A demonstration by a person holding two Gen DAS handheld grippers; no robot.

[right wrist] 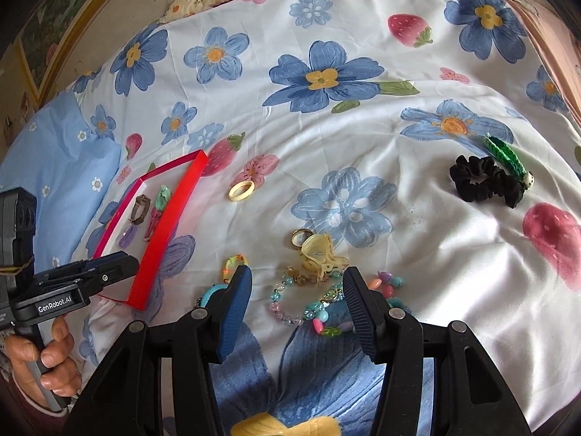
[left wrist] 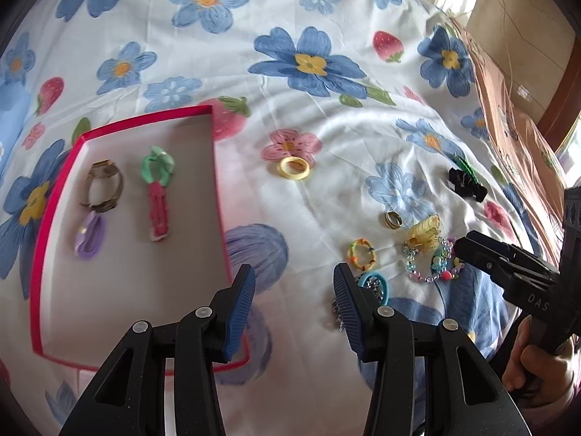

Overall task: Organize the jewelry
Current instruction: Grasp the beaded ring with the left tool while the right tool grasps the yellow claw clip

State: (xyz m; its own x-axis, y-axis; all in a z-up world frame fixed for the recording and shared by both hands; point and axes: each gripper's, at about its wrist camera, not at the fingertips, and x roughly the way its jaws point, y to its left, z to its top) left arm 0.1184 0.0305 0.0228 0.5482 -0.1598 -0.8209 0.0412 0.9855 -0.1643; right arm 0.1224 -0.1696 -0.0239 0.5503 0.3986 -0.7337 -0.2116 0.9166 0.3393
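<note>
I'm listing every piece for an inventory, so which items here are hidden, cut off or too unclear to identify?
- Left wrist view: a blue ring with a chain lies partly behind the left gripper; its type is unclear.
- Right wrist view: the bead bracelet is partly covered by the right gripper.
- Right wrist view: a yellow shape is cut off by the bottom edge.
- Right wrist view: the red tray wall hides part of its contents.

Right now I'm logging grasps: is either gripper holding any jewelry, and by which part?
Nothing is held. The left gripper and right gripper both stand open and empty, the right over the beaded bracelet.
</note>
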